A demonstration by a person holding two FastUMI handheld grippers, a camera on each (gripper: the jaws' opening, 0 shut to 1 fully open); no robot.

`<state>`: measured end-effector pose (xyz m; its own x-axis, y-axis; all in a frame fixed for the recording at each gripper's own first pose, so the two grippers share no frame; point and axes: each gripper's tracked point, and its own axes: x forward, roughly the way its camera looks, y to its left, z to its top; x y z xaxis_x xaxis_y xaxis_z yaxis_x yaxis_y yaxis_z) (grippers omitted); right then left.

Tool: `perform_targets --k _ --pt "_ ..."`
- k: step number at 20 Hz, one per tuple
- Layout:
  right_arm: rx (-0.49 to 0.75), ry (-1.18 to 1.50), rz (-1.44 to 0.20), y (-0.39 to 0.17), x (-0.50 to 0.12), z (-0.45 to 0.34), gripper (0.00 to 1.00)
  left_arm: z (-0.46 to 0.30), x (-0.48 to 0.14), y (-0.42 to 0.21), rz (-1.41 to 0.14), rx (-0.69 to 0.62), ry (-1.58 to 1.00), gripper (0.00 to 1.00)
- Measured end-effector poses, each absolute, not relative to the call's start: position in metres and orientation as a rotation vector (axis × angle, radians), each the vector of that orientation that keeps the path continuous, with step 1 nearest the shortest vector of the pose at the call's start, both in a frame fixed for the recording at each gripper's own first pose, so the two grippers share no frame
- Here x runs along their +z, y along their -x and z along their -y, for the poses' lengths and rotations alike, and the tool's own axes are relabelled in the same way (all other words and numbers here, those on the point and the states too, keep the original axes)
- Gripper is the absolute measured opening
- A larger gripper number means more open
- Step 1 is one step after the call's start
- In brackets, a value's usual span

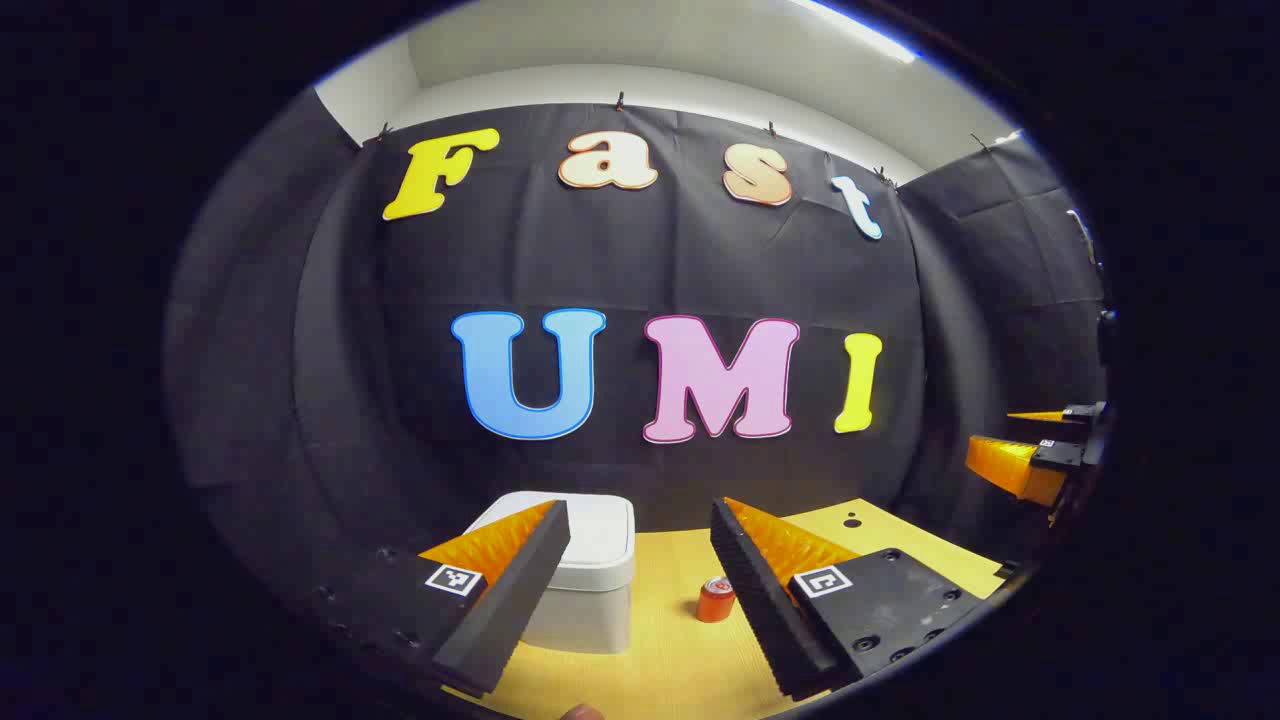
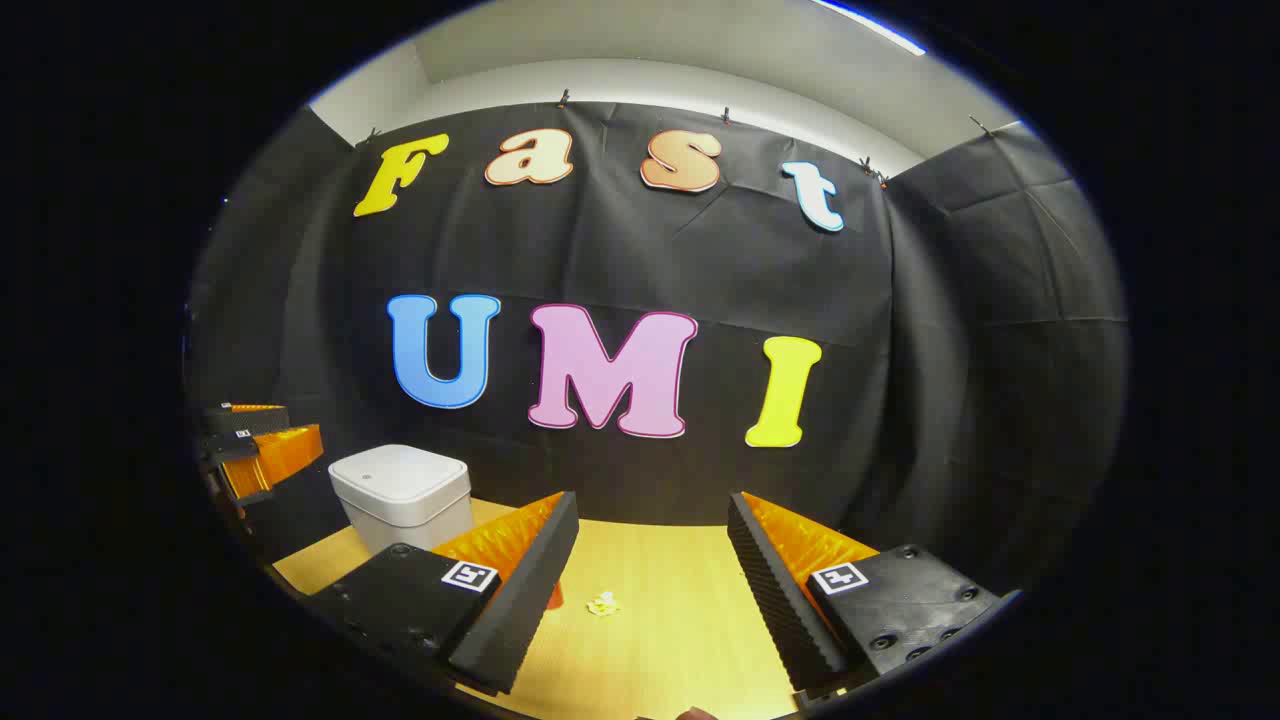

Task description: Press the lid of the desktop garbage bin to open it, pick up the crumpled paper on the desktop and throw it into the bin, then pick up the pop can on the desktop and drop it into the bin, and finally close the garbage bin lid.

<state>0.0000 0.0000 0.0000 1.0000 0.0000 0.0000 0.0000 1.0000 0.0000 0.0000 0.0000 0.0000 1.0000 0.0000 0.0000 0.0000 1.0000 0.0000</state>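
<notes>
The left gripper hangs above the near edge of the wooden desktop with its fingers spread wide and nothing between them. Just behind its left finger stands the garbage bin, a squat white box with rounded corners, its flat lid down. Between the two fingers, a little beyond them and closer to the right one, the pop can stands upright on the wood: small, red-orange, with a silvery top. Far off to the right of this gripper the other gripper shows at the edge of the left gripper view.

In the right gripper view the right gripper is likewise spread apart and empty, raised over the desktop. The crumpled paper lies ahead of it in the gap between its fingers, nearer the left one, a small pale wad. The can's red edge peeps out from behind that left finger. The bin sits further ahead to the left, lid closed.
</notes>
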Motion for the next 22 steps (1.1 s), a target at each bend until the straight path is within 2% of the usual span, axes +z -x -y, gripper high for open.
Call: perform_targets --k 11,19,20,22 --pt "0.032 -0.014 0.023 0.009 0.012 0.001 0.98 0.009 0.015 0.005 0.020 -0.004 -0.039 0.95" --pt "0.041 -0.006 0.031 0.011 0.015 0.004 0.98 -0.014 0.006 -0.003 -0.009 0.012 -0.009 0.95" --pt "0.042 -0.007 0.029 0.011 0.015 0.004 0.87 -0.020 0.006 -0.005 -0.014 0.016 -0.015 0.95" --pt "0.038 -0.002 0.030 0.011 0.015 0.005 0.87 -0.030 0.007 -0.008 -0.018 0.011 -0.042 0.94"
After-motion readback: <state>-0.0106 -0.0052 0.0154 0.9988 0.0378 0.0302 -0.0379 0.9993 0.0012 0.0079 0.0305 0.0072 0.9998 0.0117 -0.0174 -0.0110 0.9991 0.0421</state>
